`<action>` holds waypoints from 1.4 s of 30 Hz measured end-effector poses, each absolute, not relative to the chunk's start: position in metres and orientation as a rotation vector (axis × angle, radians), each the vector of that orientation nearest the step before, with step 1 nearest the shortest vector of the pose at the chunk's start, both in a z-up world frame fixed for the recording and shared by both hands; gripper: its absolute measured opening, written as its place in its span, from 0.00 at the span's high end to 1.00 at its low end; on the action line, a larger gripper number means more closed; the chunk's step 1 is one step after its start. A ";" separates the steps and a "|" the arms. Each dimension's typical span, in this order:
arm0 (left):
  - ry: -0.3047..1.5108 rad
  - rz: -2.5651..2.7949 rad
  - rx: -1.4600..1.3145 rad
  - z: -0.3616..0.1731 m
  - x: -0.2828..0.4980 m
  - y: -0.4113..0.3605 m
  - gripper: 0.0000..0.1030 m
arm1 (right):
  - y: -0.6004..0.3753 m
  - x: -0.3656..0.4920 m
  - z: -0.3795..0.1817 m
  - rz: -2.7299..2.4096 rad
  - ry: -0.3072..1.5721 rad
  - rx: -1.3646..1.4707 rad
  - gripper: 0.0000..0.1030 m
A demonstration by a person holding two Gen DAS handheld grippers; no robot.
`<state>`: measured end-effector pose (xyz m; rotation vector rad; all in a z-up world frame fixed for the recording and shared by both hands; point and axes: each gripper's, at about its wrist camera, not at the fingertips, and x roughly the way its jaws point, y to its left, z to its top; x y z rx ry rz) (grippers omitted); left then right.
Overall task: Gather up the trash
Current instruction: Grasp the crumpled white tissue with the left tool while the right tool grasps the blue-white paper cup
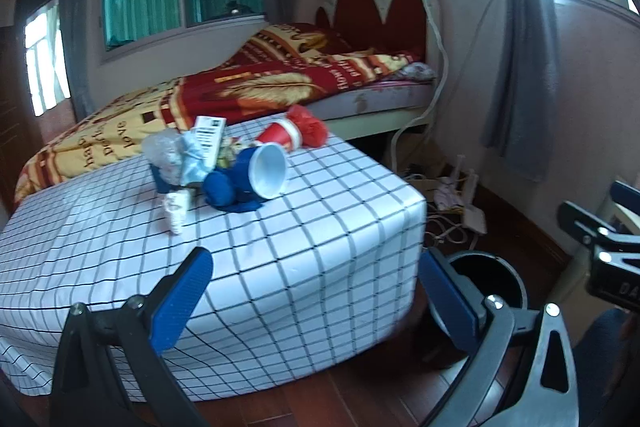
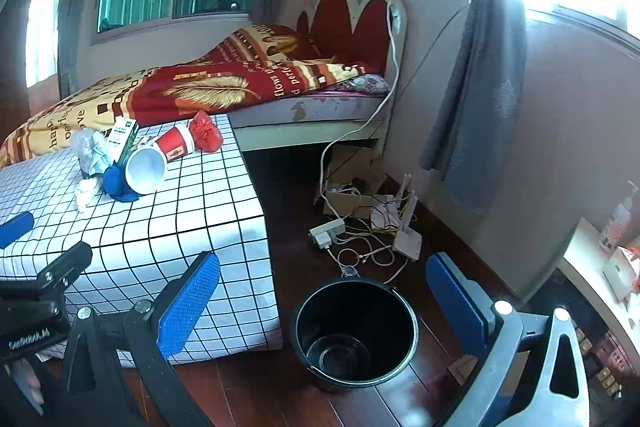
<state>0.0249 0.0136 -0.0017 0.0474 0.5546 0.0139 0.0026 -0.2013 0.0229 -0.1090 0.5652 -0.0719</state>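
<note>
Trash pile (image 1: 224, 163): centre-left of frame, on checked counter (image 1: 320, 227). Cups, wrappers, carton; likely light, crushable; grip cup (image 1: 267, 171) at rim. Bucket (image 2: 354, 333) on floor, lower centre. Left gripper (image 1: 316, 303) and right gripper (image 2: 324, 307): fingers spread, empty.

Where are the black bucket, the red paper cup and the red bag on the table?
black bucket (image 2: 394, 301): right wrist view, on its far inner wall.
red paper cup (image 2: 175, 143): right wrist view, on its red side.
red bag (image 1: 310, 125): left wrist view, on its crumpled middle.
</note>
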 end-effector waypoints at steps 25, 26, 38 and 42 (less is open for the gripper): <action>0.651 0.295 -0.059 -0.055 0.125 0.160 0.00 | -0.056 0.197 -0.050 0.333 0.699 -0.194 0.00; 0.654 0.291 -0.070 -0.057 0.131 0.167 0.01 | -0.050 0.207 -0.052 0.344 0.706 -0.195 0.00; 0.724 0.242 -0.139 -0.080 0.185 0.196 0.31 | 0.014 0.309 -0.080 0.496 0.818 -0.244 0.23; 0.741 0.207 -0.140 -0.083 0.194 0.195 0.46 | 0.025 0.321 -0.085 0.540 0.845 -0.249 0.53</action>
